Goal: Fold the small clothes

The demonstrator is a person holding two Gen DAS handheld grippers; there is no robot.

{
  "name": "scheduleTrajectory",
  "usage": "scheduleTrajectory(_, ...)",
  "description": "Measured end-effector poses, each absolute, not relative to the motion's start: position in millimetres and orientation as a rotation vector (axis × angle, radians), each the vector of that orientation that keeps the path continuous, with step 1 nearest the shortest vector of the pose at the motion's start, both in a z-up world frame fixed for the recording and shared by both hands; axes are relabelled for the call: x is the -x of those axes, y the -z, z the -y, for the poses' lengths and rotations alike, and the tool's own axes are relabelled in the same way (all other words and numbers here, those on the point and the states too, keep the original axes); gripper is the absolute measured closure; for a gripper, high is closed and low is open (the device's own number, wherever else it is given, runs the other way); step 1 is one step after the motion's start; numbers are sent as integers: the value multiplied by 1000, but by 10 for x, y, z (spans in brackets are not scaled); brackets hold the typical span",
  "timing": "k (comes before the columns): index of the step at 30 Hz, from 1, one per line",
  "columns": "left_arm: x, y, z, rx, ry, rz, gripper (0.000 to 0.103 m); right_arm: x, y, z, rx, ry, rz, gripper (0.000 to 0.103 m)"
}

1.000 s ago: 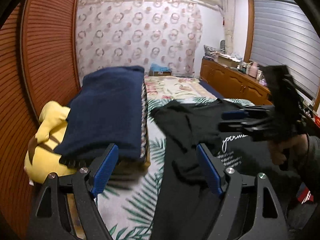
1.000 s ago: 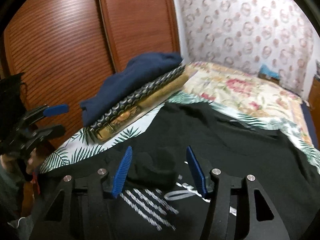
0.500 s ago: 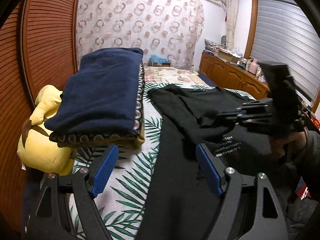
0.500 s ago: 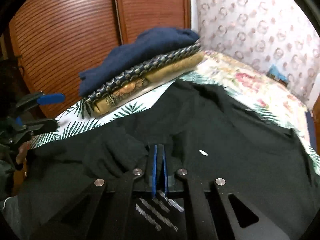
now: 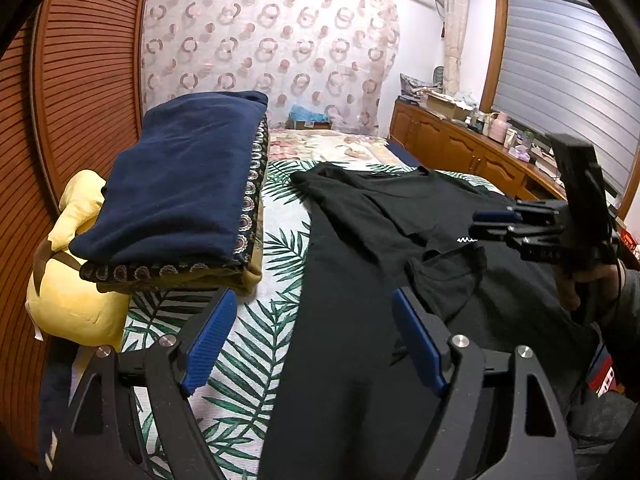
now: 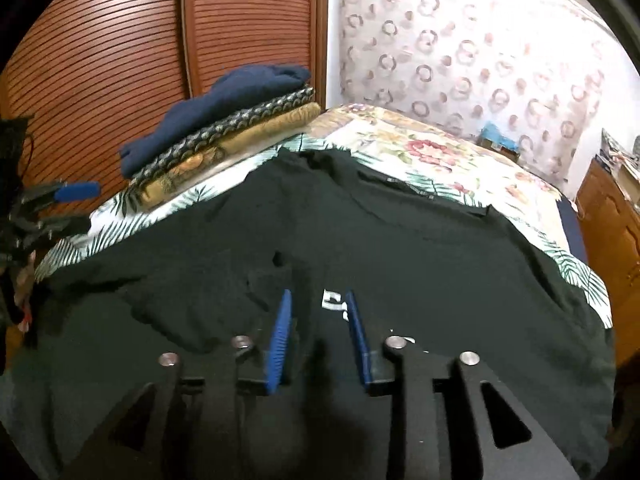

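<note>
Black shirt [image 6: 400,248] lies spread on the leaf-print bedspread [image 5: 256,344], beside the stack of folded clothes [image 5: 188,196]; its left sleeve [image 5: 448,280] is turned in over the body. My left tongs [image 5: 312,340] hover spread wide and empty over the shirt's left edge, and my right tongs [image 6: 316,320] stand partly parted above the chest print, gripping nothing. Judged step: sleeve fold on this side just placed; next calls for pinching the opposite sleeve and carrying it inward.

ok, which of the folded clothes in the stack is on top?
The navy blue folded garment; the black scallop-patterned piece and mustard-yellow one lie beneath it.
</note>
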State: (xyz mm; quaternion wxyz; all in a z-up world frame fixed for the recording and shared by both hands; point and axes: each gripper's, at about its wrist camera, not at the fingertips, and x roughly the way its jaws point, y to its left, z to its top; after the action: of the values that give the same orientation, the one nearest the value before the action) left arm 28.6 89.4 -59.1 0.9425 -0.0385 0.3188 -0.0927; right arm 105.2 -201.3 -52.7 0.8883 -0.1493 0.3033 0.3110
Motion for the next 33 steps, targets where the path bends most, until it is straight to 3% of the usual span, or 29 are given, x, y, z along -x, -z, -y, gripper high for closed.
scheduleTrajectory(12,-315,728,-850,63,178,-683,22,-1427,930,1382,393,-722,-774,70)
scheduleTrajectory(17,-332,782,-835,62,179,-694,22,-1582,879,1413,361,-715,-775,96)
scheduleTrajectory(19,-336,793,-831,59,177,-697,23,-1600,867,1461,358,-707,-764,99)
scheduleTrajectory(33,-343,828,-795,48,174,-704,22,-1526,687,2124,301,-443,-662,100)
